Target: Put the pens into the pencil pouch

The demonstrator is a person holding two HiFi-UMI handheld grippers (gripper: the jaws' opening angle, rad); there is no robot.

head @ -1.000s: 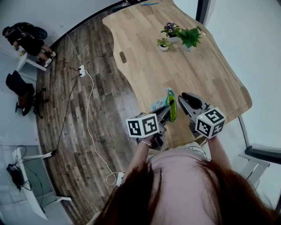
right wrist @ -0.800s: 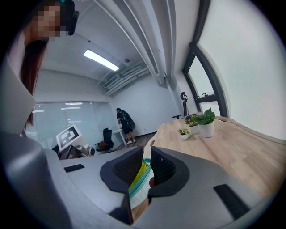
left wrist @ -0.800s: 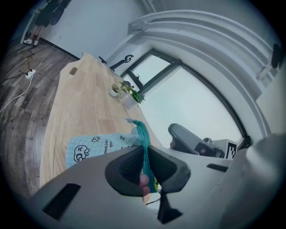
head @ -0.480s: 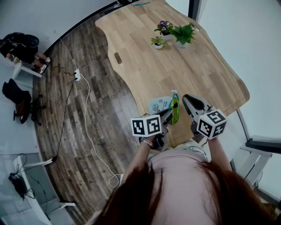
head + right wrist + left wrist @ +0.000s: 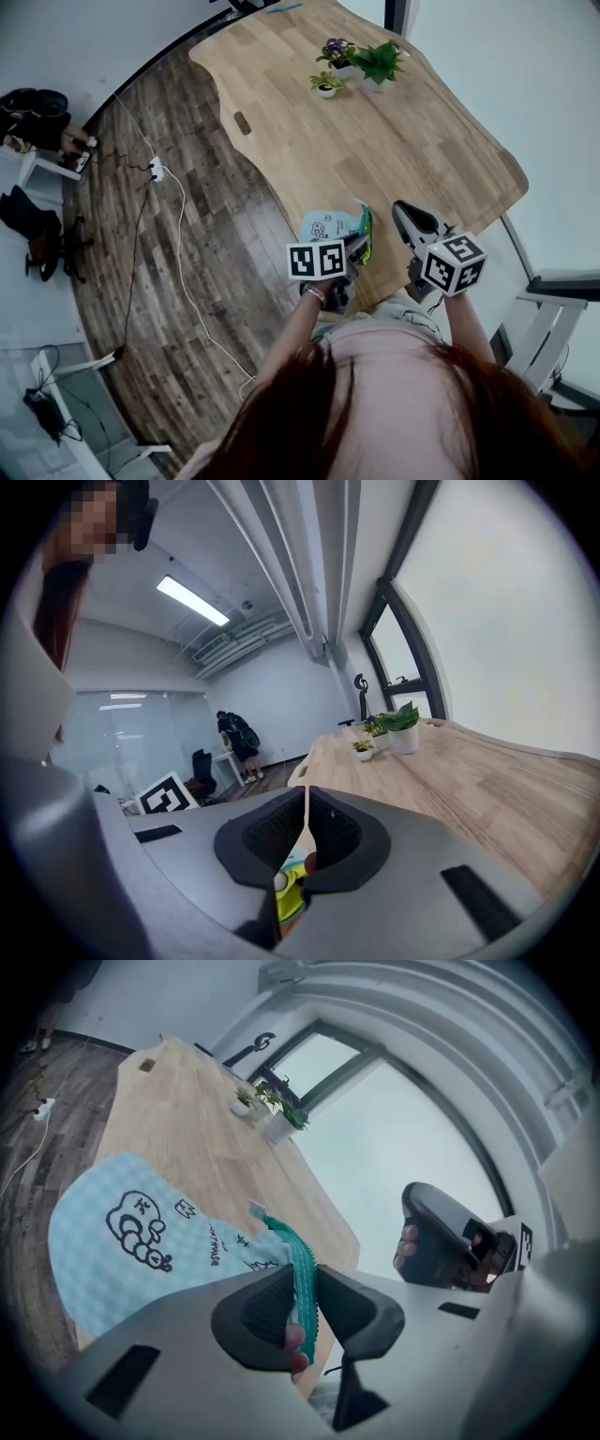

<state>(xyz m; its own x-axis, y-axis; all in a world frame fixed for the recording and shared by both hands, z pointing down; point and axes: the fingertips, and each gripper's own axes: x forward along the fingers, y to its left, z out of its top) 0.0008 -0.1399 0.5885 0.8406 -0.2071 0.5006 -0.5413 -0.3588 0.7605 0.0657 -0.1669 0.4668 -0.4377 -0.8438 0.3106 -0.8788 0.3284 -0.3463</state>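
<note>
The light-blue pencil pouch (image 5: 330,226) with cartoon print lies at the near edge of the wooden table (image 5: 403,141). In the left gripper view the pouch (image 5: 141,1241) spreads out to the left, and its teal zipper edge (image 5: 302,1260) stands between the jaws of my left gripper (image 5: 302,1312). Those jaws are opening and the pads look loose on the strip. In the head view my left gripper (image 5: 360,247) is at the pouch's near end. My right gripper (image 5: 405,212) hovers just right of it, its jaws (image 5: 307,832) nearly together with nothing held. No pen can be made out.
Small potted plants (image 5: 356,64) stand at the far end of the table. A power strip and white cable (image 5: 157,171) run across the wooden floor on the left. Chairs and a person (image 5: 234,742) are far off by the wall.
My left gripper has come down with the pouch, which hung edge-on before and now lies on the table with its blue face up. The right gripper has shifted slightly.
</note>
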